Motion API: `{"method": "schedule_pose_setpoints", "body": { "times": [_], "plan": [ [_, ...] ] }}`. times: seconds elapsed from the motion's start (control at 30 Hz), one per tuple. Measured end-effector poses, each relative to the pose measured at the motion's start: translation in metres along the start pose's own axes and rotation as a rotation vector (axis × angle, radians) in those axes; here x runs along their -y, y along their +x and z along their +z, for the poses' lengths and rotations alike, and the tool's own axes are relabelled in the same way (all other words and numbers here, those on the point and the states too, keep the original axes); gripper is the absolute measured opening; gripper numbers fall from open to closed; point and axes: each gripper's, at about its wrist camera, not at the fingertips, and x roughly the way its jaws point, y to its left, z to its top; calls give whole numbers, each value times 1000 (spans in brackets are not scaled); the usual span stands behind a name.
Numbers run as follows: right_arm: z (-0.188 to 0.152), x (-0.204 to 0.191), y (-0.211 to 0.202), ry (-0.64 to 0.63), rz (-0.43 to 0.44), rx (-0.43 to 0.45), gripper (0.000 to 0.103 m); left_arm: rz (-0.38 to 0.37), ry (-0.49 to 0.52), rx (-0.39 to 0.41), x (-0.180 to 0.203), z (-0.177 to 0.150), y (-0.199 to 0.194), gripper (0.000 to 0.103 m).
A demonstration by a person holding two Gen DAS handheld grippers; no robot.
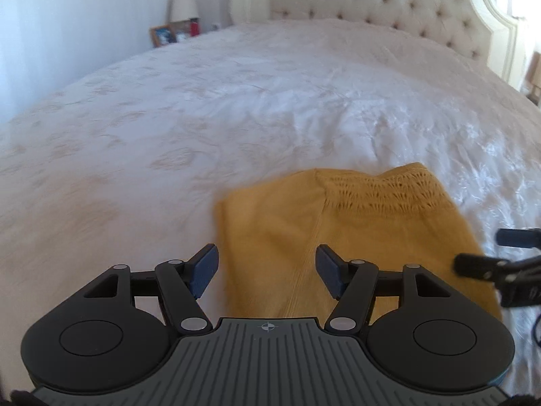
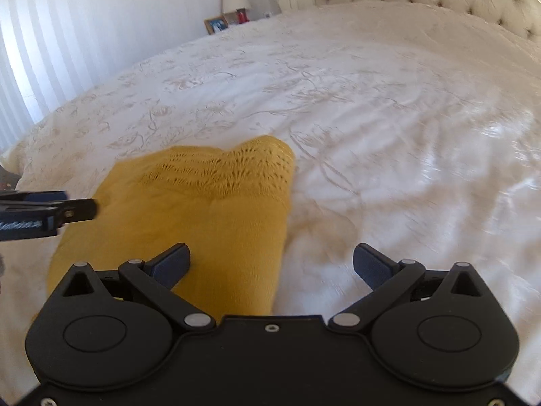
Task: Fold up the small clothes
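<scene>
A mustard-yellow knitted garment (image 1: 338,237) lies folded on the white bedspread (image 1: 203,118), with an openwork band at its far end. My left gripper (image 1: 267,272) is open and empty, hovering over the garment's near left part. My right gripper (image 2: 270,265) is open and empty, over the garment's (image 2: 209,216) right edge. The right gripper also shows at the right edge of the left wrist view (image 1: 500,253). The left gripper shows at the left edge of the right wrist view (image 2: 47,213).
A tufted cream headboard (image 1: 389,0) stands at the far end of the bed. A nightstand with a lamp (image 1: 182,5), a picture frame (image 1: 162,35) and small items sits at the far left. White bedspread (image 2: 389,118) stretches around the garment.
</scene>
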Motion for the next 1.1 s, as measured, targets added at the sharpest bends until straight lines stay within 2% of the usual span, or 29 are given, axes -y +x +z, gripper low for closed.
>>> {"method": "schedule_pose_setpoints", "body": {
  "times": [0.2, 0.43, 0.63, 0.83, 1.1],
  "plan": [
    [-8, -13, -46, 15, 37, -4, 102, 93, -37, 24, 5, -20, -56, 62],
    [-13, -44, -82, -48, 37, 28, 102, 54, -49, 16, 15, -33, -91, 63],
    [-15, -56, -104, -25, 67, 60, 102, 35, -59, -20, 19, -42, -104, 63],
    [-21, -70, -107, -51, -13, 31, 102, 70, -69, -59, 19, -48, -107, 63],
    [-24, -71, -106, -35, 31, 15, 102, 64, -84, -92, 19, -49, -104, 63]
  ]
}}
